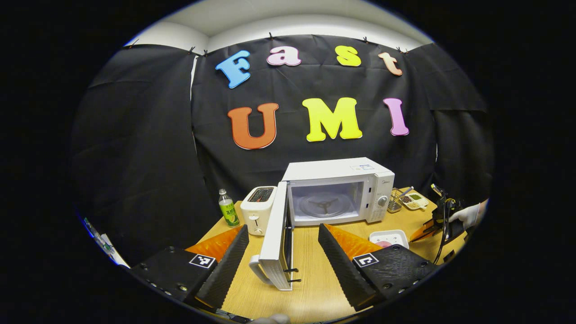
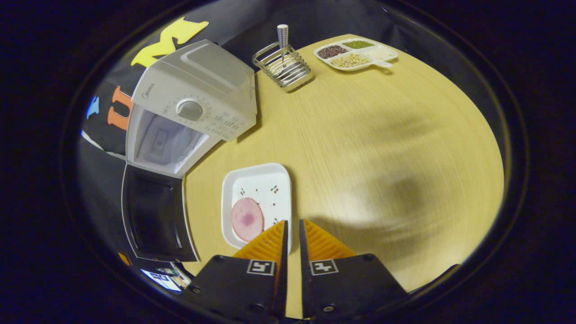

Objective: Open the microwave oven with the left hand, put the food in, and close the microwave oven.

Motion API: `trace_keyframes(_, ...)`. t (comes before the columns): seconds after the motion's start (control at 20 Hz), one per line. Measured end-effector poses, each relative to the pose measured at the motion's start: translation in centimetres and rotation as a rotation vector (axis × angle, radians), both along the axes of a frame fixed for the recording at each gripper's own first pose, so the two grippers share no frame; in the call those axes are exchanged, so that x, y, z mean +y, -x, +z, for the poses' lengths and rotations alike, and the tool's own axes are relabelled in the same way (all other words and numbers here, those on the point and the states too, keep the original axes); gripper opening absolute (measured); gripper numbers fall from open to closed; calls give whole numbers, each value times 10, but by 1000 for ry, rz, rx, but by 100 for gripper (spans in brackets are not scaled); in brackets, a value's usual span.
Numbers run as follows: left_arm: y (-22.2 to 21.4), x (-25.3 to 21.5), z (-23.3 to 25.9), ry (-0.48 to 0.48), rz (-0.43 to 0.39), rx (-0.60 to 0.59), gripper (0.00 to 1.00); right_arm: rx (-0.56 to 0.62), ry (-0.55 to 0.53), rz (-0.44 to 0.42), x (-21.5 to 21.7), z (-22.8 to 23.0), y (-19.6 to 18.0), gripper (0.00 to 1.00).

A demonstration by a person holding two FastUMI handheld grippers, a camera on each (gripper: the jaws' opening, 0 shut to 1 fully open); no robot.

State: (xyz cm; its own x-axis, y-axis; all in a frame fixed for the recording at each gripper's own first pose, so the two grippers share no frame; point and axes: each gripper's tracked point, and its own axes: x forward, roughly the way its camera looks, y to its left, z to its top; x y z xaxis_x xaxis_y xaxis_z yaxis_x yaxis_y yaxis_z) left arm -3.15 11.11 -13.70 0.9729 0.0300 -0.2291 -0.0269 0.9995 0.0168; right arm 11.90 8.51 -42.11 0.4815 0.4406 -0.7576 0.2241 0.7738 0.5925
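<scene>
The white microwave (image 1: 335, 189) stands at the back of the wooden table (image 1: 315, 288), its door (image 1: 275, 238) swung fully open to the left and the glass turntable (image 1: 324, 204) bare. My left gripper (image 1: 283, 227) is open wide, and the door's free edge stands between its fingers, touching neither. A white plate (image 2: 265, 184) carrying a pink round slice of meat (image 2: 246, 219) lies in front of the microwave (image 2: 193, 103). My right gripper (image 2: 292, 222) is nearly closed on the plate's near right rim. A gloved hand (image 1: 468, 213) holds that right gripper (image 1: 423, 231).
A white toaster (image 1: 257, 208) and a green bottle (image 1: 228, 208) stand left of the microwave. Right of the microwave are a wire rack (image 2: 282, 67) and a divided tray of beans (image 2: 355, 54). The open door (image 2: 155, 213) juts out over the table's front.
</scene>
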Motion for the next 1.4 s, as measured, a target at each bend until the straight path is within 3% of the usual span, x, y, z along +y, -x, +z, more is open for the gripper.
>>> trace_keyframes(0.05,-2,-1,1,1,-10,-5,95,5,4,2,1,1,0,30)
trace_keyframes(0.15,-4,0,-2,1,-18,-11,95,42,26,-4,1,-3,0,40)
trace_keyframes(0.25,-7,2,-7,11,-17,-9,95,76,20,-3,8,-6,0,43)
trace_keyframes(0.3,-6,6,-10,18,-8,-8,95,93,26,2,10,-8,1,36)
trace_keyframes(0.35,-5,9,-13,26,-2,-4,95,109,33,6,11,-11,0,43)
trace_keyframes(0.45,-1,19,-20,38,19,5,95,129,41,11,16,-13,0,43)
trace_keyframes(0.5,0,23,-22,41,29,8,95,141,53,19,17,-15,1,50)
trace_keyframes(0.55,2,29,-26,44,40,13,95,158,58,27,20,-17,1,43)
trace_keyframes(0.8,10,52,-37,56,93,25,95,199,55,-3,34,-23,0,38)
trace_keyframes(0.85,12,56,-40,63,102,29,95,195,63,-9,32,-24,1,22)
trace_keyframes(0.95,13,61,-46,72,118,40,95,190,40,-75,30,-29,-2,16)
trace_keyframes(1.0,14,64,-48,75,125,45,95,191,11,-104,29,-27,-2,5)
trace_keyframes(1.25,16,71,-46,77,141,52,95,102,-136,-147,42,-13,-7,4)
trace_keyframes(1.4,14,69,-27,43,132,12,95,19,-149,-113,60,5,-6,4)
